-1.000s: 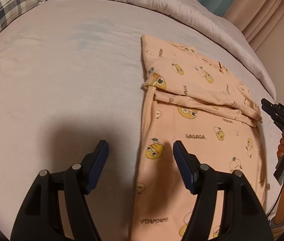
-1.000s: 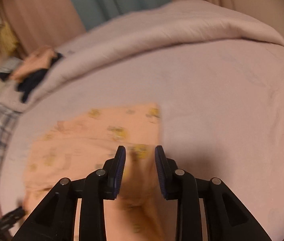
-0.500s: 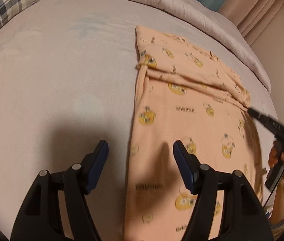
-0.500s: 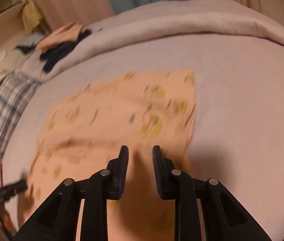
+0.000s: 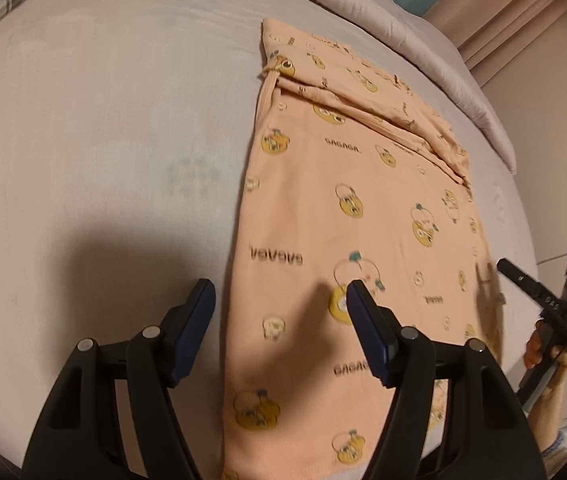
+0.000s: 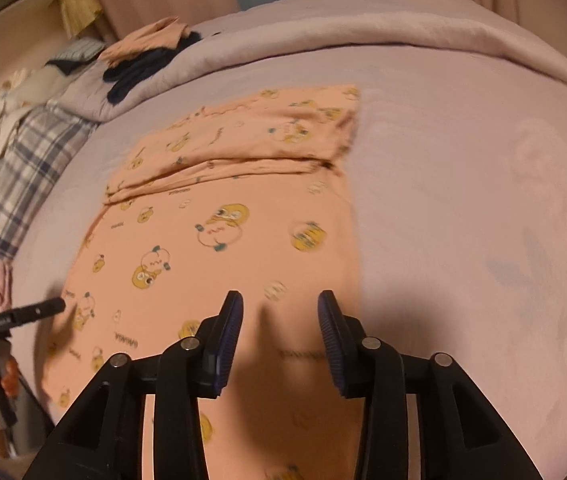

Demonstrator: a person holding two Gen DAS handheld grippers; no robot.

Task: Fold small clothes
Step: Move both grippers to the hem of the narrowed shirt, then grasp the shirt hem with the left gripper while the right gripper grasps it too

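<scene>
The left gripper (image 5: 281, 300) hangs over the near end of the peach garment (image 5: 347, 216) with its jaws standing wide and nothing between them but air; the cloth's left long edge runs just inside its left finger, so that finger is over bare bedsheet (image 5: 103, 140) and the right one over the print; the right gripper (image 6: 280, 310) hovers over the same near end on the opposite side, its jaws opening and empty, the garment's right long edge passing just under its right finger; the garment lies flat, its long axis running straight away from both grippers, with the far end already turned back into a doubled band well ahead of them; each hand looks about equally near its own near corner, which lies below and slightly behind the fingertips; I'd judge the coming move is a pinch at those two corners.
</scene>
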